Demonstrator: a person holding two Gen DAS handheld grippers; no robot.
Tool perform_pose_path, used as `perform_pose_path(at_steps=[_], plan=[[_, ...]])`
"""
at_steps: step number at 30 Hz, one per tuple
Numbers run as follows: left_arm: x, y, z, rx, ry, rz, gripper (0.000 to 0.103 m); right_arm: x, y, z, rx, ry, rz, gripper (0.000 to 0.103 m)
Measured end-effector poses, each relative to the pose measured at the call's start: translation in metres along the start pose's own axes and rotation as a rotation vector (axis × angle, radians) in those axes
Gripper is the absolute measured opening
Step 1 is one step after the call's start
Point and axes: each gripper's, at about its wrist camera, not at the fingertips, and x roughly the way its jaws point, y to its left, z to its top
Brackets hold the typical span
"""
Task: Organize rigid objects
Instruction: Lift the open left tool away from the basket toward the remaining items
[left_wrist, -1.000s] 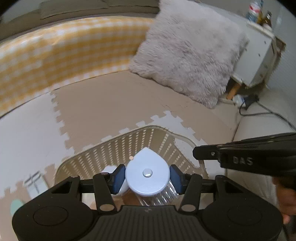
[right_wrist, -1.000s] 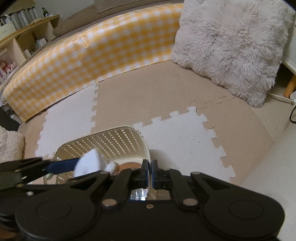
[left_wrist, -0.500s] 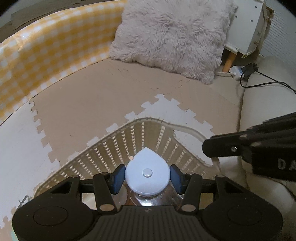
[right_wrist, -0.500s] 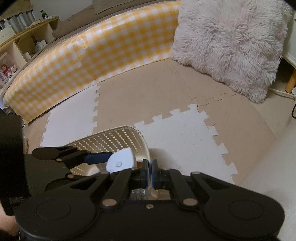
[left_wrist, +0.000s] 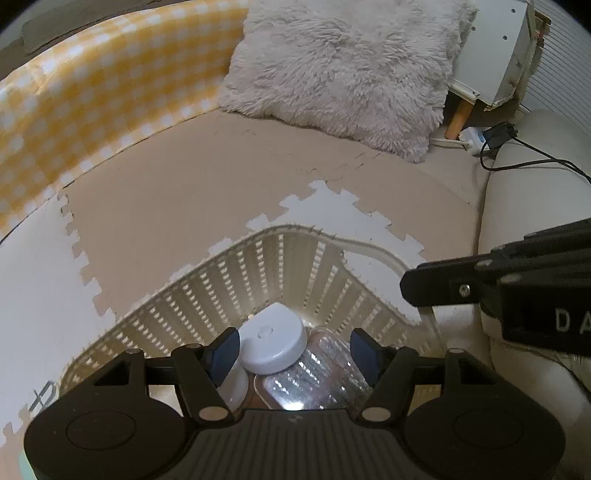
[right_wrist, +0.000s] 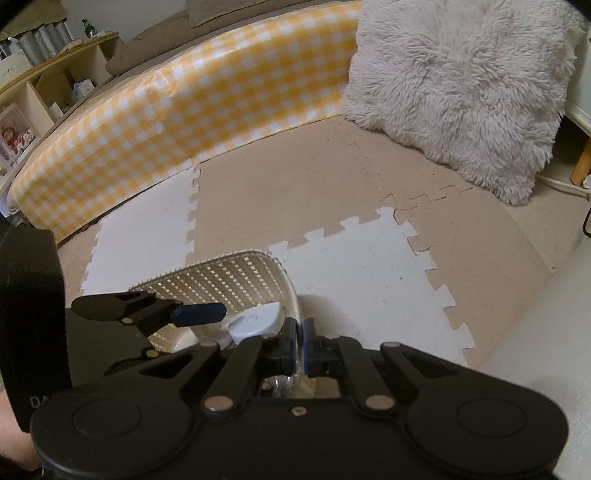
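Bottle (left_wrist: 295, 354) in basket (left_wrist: 258, 273) (white-capped) | left hand-held gripper (left_wrist: 295, 350) released | right hand-held gripper (right_wrist: 298, 341) clenched

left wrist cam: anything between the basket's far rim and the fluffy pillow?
Left wrist view: only bare foam puzzle mat lies between the basket rim and the pillow.

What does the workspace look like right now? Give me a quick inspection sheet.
Surface: foam puzzle mat, tan and white tiles.
Job's things: slatted basket on the mat; inside it a white-capped clear bottle.
Clutter: nothing seen.
Grippers: left tongs open, astride the bottle cap inside the basket; right tongs shut on the basket rim.
Cables: black cord from a white power strip.
Surroundings: yellow checked cushion, shaggy pillow, shelf.
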Motion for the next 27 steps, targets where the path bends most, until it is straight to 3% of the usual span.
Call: perform_pose_path(at_steps=[16, 27], plan=[[-0.06, 0.004, -0.012, -0.016, -0.078, 0.002, 0.088, 0.0, 0.002, 0.0, 0.001, -0.003, -0.005, 0.004], [-0.121, 0.013, -0.029, -0.075, -0.179, 0.087, 0.101, 0.0, 0.004, -0.002, -0.006, -0.002, -0.016, 0.004]])
